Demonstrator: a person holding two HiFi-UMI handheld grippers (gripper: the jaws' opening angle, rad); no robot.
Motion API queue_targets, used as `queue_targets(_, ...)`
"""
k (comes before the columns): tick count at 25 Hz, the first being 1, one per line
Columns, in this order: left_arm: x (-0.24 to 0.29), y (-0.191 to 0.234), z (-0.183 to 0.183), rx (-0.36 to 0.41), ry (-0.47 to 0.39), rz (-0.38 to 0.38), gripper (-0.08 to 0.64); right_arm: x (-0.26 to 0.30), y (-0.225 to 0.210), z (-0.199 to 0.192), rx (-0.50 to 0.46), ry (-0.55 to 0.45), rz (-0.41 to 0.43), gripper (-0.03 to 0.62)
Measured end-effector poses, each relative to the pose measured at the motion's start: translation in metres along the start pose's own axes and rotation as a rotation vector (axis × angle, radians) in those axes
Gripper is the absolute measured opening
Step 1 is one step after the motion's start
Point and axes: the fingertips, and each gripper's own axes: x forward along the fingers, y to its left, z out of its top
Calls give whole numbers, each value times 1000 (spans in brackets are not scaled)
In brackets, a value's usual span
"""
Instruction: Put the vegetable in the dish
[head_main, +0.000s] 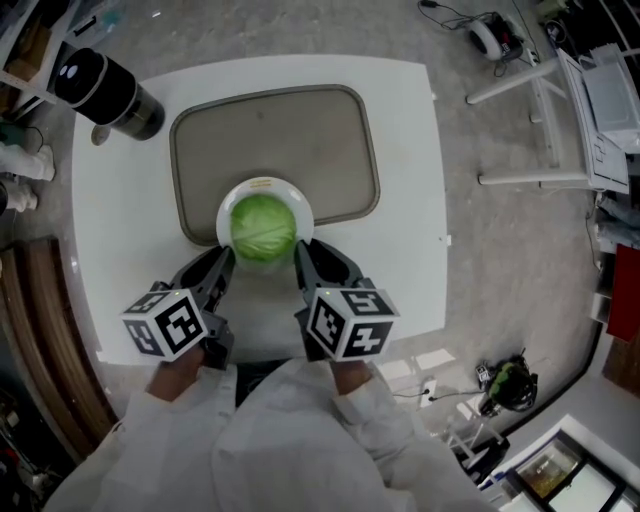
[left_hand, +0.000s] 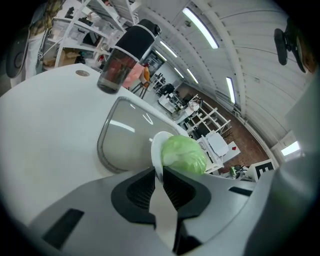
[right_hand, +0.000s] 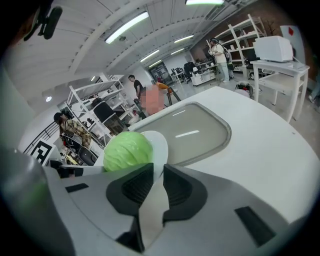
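the cabbage (head_main: 263, 227) already sits in the dish (head_main: 262, 183), round and green, filling most of it, so the placing itself looks done. what is in hand appears to be the two-handed handling of the loaded dish. the left gripper (head_main: 225, 262) has its jaws pinched down on the dish's left rim, and the right gripper (head_main: 303, 258) is clamped the same way on the right rim, each with only the thin white edge between its pads. the dish is at the near edge of the grey tray (head_main: 300, 130) on the white table (head_main: 400, 250); whether it rests there or hangs just above cannot be told.

the next move likely calls for both hands to travel together and level, since the cabbage is loose and could roll off a tilted dish, then to part the jaws only once the dish is down.

a dark-lidded bottle (head_main: 105, 90) stands at the table's far left corner, well apart. the tray's raised lip is the one obstacle near the dish.
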Motion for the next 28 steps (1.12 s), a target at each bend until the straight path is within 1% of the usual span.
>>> queue_targets(8, 30, 4, 42, 7, -24, 15, 48, 33, -6, 44, -29, -12, 15, 69)
queue_targets(14, 48, 7, 64, 26, -41, 38, 49, 56, -12, 68, -59, -9, -2, 69)
queue_targets(21, 61, 15, 69, 21, -37, 43, 49, 72, -18, 71, -46, 9, 0, 69)
queue_targets(28, 68, 22, 72, 21, -48, 52, 49, 82, -21, 69, -54, 15, -4, 69)
